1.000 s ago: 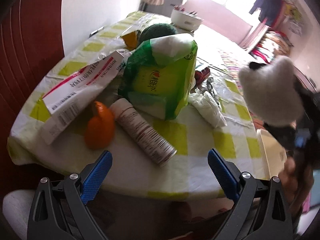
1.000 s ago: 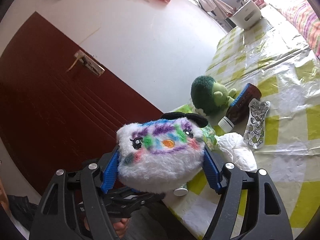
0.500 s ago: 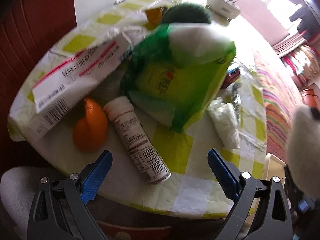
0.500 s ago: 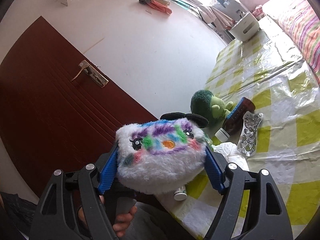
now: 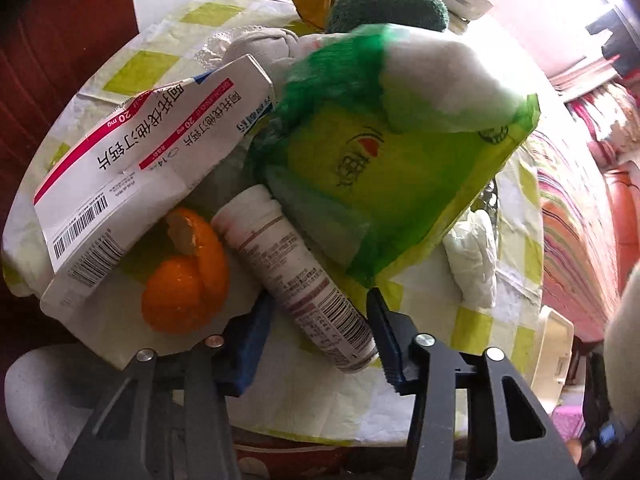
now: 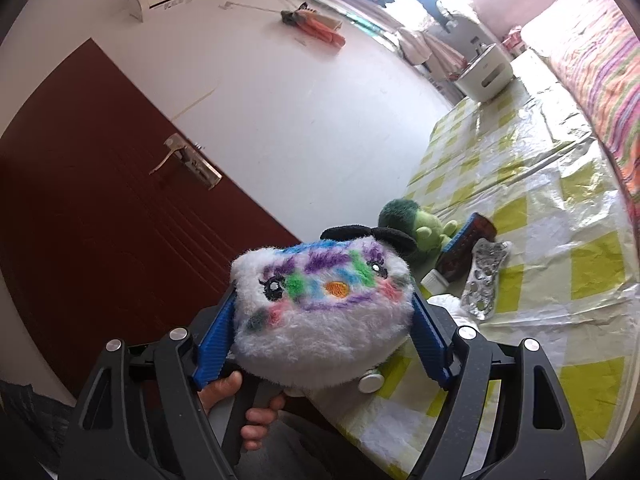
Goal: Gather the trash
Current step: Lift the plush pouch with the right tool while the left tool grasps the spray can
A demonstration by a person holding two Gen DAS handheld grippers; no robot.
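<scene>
I have the left gripper (image 5: 320, 320) pointed steeply down at the near edge of the table (image 5: 404, 396), and its fingers (image 5: 250, 344) are closing with the lower end of the white tube (image 5: 296, 276) between them; in the left wrist view the right pad looks at or almost on the tube's end while the left pad still shows a gap, so I judge the grasp not yet firm. The tube lies on its side, slanting away from me, with its far end tucked under the green plastic bag (image 5: 384, 172), which is why I am taking it by the free end nearest the table's edge. Just beside it on the left sits an orange peel (image 5: 184, 280), partly under a crumpled medicine box (image 5: 136, 184), and a wad of white tissue (image 5: 474, 256) lies to the right of the bag; I take all of these for trash to be gathered. My right gripper (image 6: 320, 328) holds a fluffy white plush toy (image 6: 320, 304) clamped between its fingers, raised off the table near its edge, which I reckon keeps it out of the left gripper's way. Further up the table a green plush (image 6: 412, 224), a dark bottle (image 6: 464, 252) and an empty blister pack (image 6: 484, 280) lie close together.
</scene>
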